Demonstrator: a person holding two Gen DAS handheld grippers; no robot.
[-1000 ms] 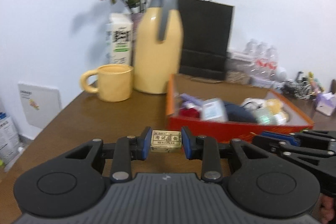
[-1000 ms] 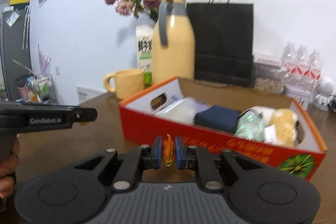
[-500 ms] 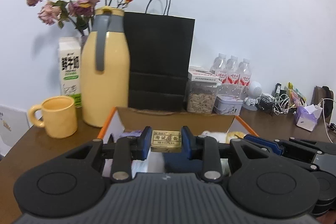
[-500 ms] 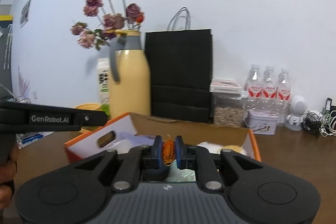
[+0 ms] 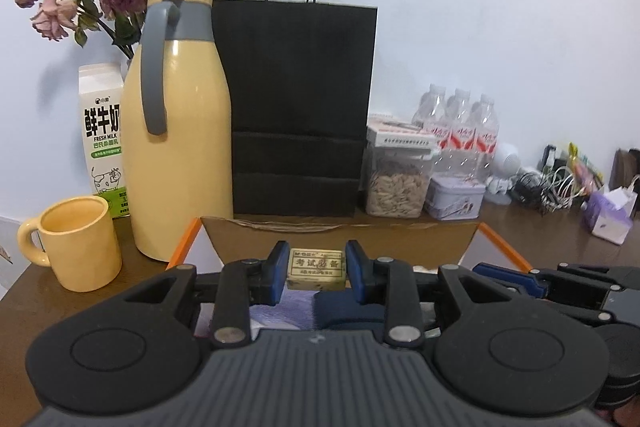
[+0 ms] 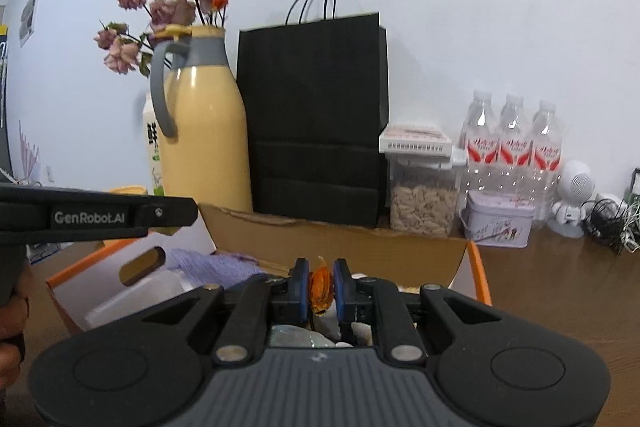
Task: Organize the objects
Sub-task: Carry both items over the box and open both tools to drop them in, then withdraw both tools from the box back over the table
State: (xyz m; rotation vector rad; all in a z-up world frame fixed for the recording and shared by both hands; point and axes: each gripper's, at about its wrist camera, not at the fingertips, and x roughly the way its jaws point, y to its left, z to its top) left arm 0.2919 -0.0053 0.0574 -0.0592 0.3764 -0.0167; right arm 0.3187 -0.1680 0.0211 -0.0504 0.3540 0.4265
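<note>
Both grippers had moved over the box (image 5: 500, 247); left gripper (image 5: 316, 269) clamped an eraser (image 5: 316, 269), right gripper (image 6: 321, 287) an orange wrapper (image 6: 321, 285), seen only from the right wrist.

Brown wooden table (image 5: 552, 239) carries everything. Orange cardboard box (image 6: 478, 279) sits right under and just ahead of both sets of jaws. Beyond the jaws, at the back edge vs. the wall: black paper bag (image 5: 300, 107) straight ahead, yellow thermos jug (image 5: 180, 155) to its left touching it, milk carton (image 5: 100, 139) further left w/ yellow mug (image 5: 74, 243) in front. Right of the jaws' line: clear jar of seeds (image 5: 398, 183), small lilac tin (image 5: 454, 201) just beside it, three water bottles (image 6: 514, 143) behind. Far right: white round gadget (image 6: 574, 199), cable tangle (image 5: 536, 189), purple tissue pack (image 5: 610, 217).
</note>
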